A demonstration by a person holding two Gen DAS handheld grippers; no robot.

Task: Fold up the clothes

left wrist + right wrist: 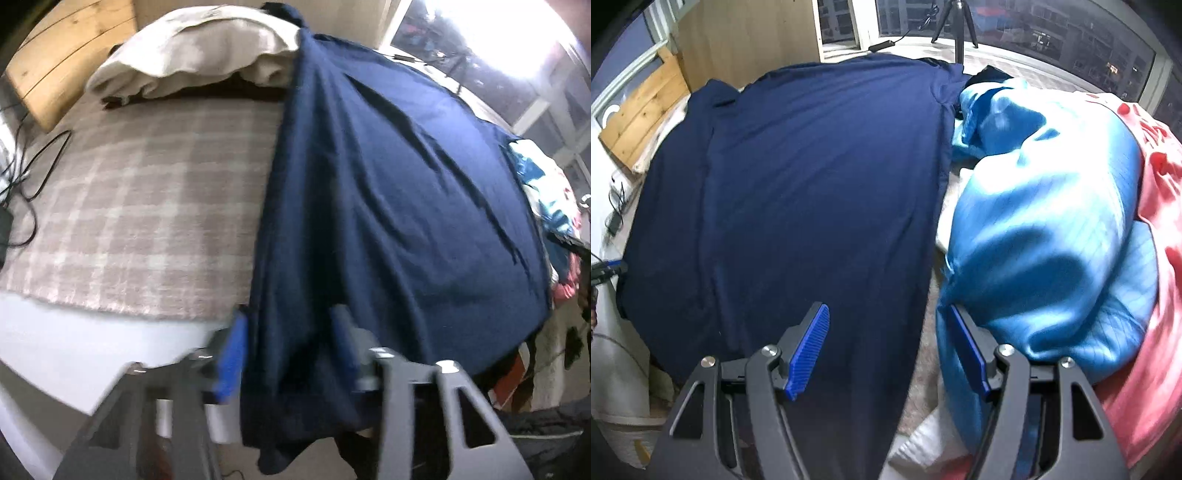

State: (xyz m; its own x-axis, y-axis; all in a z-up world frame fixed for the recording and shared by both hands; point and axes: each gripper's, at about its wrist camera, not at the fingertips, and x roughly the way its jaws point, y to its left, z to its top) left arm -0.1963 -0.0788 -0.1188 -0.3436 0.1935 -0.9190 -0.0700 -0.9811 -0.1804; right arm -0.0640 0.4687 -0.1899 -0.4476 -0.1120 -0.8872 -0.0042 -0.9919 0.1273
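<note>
The bed (pixel 122 206) takes up most of both views, and its plaid blanket (pixel 147 221) is bare on the side your left hand works from. Across the bed lies the navy garment (pixel 812 177), spread almost flat with a few long creases, its near hem hanging over the mattress edge toward you. In the right wrist view it fills the middle. Just beside it, on that view's right, sits a crumpled bright blue garment (pixel 1045 229), and past that a pink-red garment (pixel 1156 295); the two are bunched against each other. A cream pillow (pixel 192 48) rests at the head of the bed, against the wooden headboard (pixel 70 48). Black cables (pixel 33 173) trail along the far left edge, and a tripod (pixel 956 22) stands on the window sill.

Your left gripper (pixel 291 354) sits at the near hem of the navy garment. Folds of the hem lie between its blue pads (pixel 232 354), and the jaws stand narrow; motion blur keeps you from telling whether the pads already press the cloth.

Your right gripper (pixel 890 350) points steeply down over the navy garment's near right edge. Its jaws stand wide with nothing gripped; the navy cloth lies below the gap, and the right-hand pad sits just beside the bright blue garment.
</note>
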